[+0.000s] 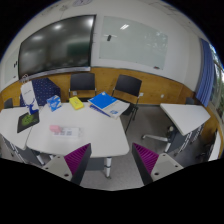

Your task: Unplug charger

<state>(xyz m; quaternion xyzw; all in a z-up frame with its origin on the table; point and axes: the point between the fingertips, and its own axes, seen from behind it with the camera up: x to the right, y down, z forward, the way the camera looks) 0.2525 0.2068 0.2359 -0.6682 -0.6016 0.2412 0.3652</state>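
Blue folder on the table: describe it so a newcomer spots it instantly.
Start at the white table beyond the open hand-held gripper. At its far end, before the dark chair, lies the blue folder. It is the largest flat blue item, right of a small yellow item.

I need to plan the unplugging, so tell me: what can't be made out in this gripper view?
- Charger, plug, socket: none recognisable in the gripper view; too small or hidden.
- Items on the white table: the blue folder shows, the small ones are too small to identify.
- Gripper: open on empty air, fingers cut off at the bottom.
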